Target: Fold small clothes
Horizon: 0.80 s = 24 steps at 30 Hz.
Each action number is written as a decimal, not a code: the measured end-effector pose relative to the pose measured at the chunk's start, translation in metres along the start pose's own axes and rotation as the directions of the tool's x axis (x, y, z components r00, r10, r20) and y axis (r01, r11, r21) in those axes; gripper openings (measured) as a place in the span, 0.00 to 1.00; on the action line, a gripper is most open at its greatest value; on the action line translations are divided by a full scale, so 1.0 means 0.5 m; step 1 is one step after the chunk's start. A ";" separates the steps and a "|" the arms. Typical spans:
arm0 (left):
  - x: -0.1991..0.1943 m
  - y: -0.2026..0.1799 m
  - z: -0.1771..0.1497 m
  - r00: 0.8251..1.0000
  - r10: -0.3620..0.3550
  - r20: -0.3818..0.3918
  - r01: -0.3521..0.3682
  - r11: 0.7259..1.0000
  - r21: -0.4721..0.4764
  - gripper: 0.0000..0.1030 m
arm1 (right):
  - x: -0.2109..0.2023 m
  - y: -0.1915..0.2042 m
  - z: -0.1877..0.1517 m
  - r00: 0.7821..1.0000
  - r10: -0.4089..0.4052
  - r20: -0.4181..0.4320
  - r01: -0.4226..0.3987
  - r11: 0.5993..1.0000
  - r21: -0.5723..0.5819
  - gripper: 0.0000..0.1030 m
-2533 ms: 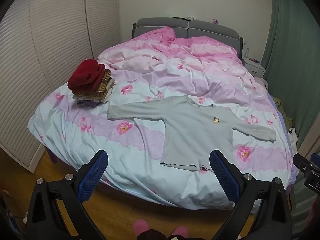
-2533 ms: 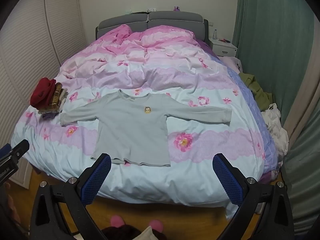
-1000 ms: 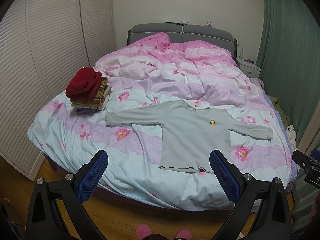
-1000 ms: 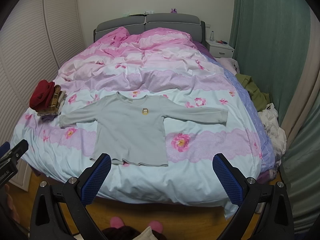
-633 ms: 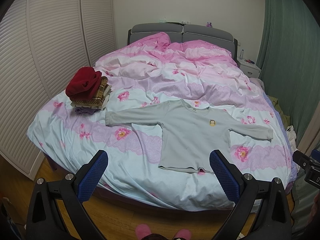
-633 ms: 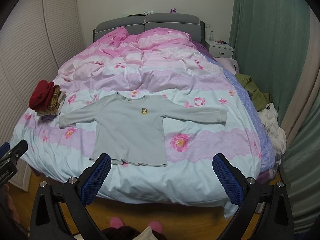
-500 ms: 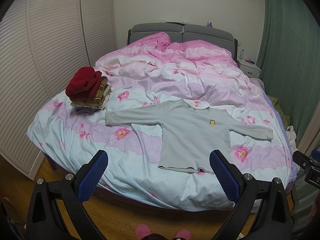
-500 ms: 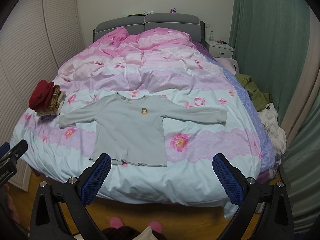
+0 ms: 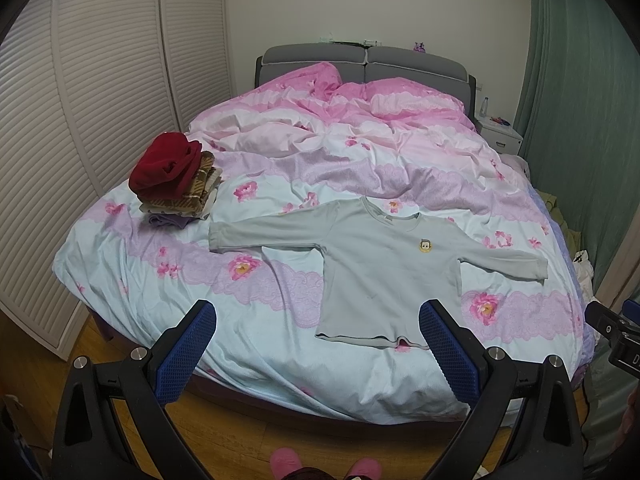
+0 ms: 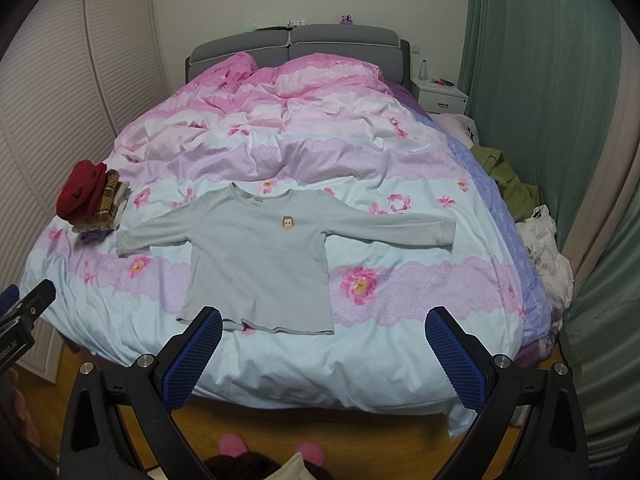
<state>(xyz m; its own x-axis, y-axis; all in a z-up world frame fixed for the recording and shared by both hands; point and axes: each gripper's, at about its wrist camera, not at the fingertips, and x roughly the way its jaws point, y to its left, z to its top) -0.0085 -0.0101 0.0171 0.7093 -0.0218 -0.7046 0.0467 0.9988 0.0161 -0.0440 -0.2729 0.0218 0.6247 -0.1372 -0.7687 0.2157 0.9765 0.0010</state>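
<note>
A small grey long-sleeved shirt [image 9: 384,268] [image 10: 264,256] with a cartoon badge on the chest lies flat on the bed, sleeves spread out, hem toward me. My left gripper [image 9: 318,344] is open and empty, held back from the foot of the bed, short of the shirt's hem. My right gripper [image 10: 324,348] is open and empty, also off the bed's near edge, below the hem. A stack of folded clothes [image 9: 176,178] [image 10: 94,200] topped by a red garment sits at the bed's left side.
The bed [image 9: 248,340] carries a rumpled pink and blue floral duvet [image 10: 304,120]. Louvred wardrobe doors [image 9: 80,100] stand on the left, a green curtain [image 10: 540,80] on the right. Loose clothes [image 10: 508,188] lie by the bed's right side. A nightstand [image 10: 440,98] is at the back.
Both grippers drew back from the bed and rose a little between 2.5 s and 1 s ago; since then nothing has visibly moved. Both stay open.
</note>
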 end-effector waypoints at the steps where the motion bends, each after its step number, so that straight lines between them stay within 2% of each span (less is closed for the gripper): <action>1: 0.000 0.000 0.000 1.000 0.000 0.000 0.000 1.000 0.000 1.00 | 0.001 0.000 0.000 1.000 0.000 -0.001 0.000 1.000 0.000 0.99; 9: 0.005 -0.012 -0.002 1.000 0.006 -0.010 -0.006 1.000 0.022 1.00 | -0.008 -0.016 0.015 1.000 0.003 -0.009 -0.002 1.000 0.008 0.99; 15: 0.045 -0.033 0.011 0.999 -0.005 -0.035 0.007 0.997 0.082 1.00 | 0.044 -0.019 0.007 0.999 -0.021 -0.031 0.022 1.000 0.017 0.99; 20: 0.113 -0.040 0.068 0.998 -0.040 -0.048 0.045 0.992 0.121 1.00 | 0.093 -0.024 0.030 0.997 -0.068 -0.046 0.071 0.996 0.060 0.99; 24: 0.178 -0.073 0.125 0.994 -0.092 -0.053 0.101 0.977 0.190 1.00 | 0.129 -0.028 0.057 0.990 -0.124 -0.061 0.130 0.986 0.107 0.99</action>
<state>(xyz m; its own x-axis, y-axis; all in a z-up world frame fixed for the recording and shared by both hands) 0.0967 -0.0513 -0.0017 0.6639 -0.1117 -0.7394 0.2505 0.9649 0.0792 0.0147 -0.3004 -0.0093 0.5459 -0.2467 -0.8007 0.3738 0.9270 -0.0307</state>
